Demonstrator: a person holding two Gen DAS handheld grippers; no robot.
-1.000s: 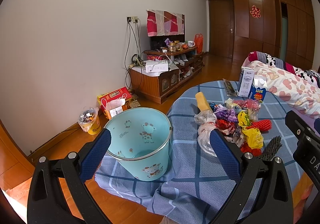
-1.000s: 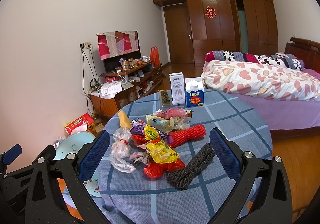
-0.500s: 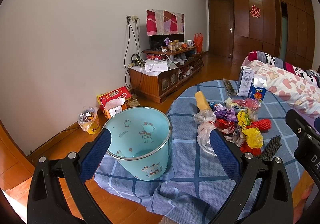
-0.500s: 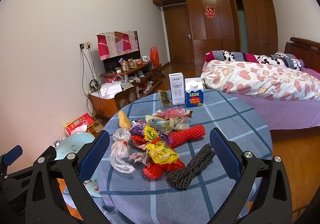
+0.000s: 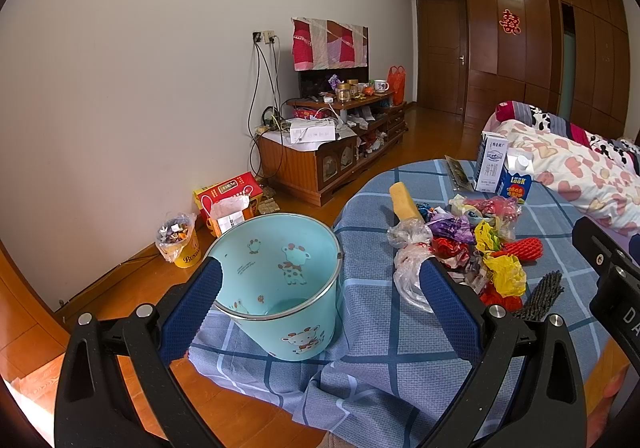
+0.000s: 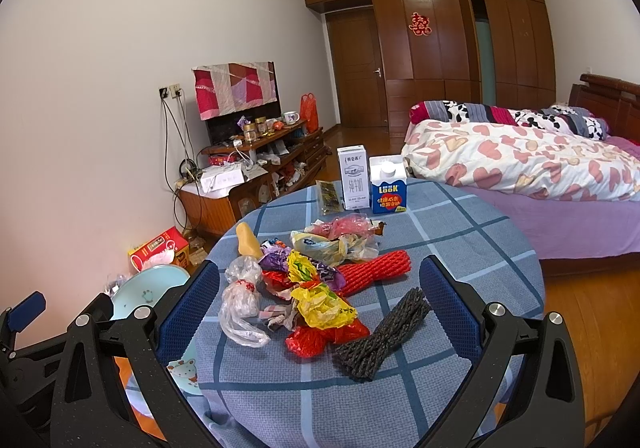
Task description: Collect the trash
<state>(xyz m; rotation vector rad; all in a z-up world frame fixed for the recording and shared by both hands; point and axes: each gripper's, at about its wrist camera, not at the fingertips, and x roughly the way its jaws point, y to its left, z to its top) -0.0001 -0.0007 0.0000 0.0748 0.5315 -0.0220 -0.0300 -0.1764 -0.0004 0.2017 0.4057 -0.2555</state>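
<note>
A pile of trash lies on the round table with a blue checked cloth [image 6: 460, 240]: a clear plastic bag [image 6: 240, 300], a yellow wrapper [image 6: 320, 304], red foam netting [image 6: 372, 272], a dark foam net [image 6: 384, 332] and a yellow sponge [image 6: 246, 240]. A light blue bin [image 5: 280, 280] with cartoon animals stands at the table's left edge on the cloth. My left gripper [image 5: 320, 304] is open and empty, just before the bin. My right gripper [image 6: 320, 304] is open and empty, just before the pile.
A white milk carton [image 6: 353, 178] and a blue carton [image 6: 387, 192] stand at the table's far side beside a flat packet [image 6: 329, 196]. A bed [image 6: 540, 168] is to the right. A TV cabinet [image 5: 328, 152], a red box [image 5: 228, 196] and a yellow bucket [image 5: 178, 244] line the left wall.
Almost nothing differs. Both grippers stay open and hold nearly still; the left view has shifted very slightly.
</note>
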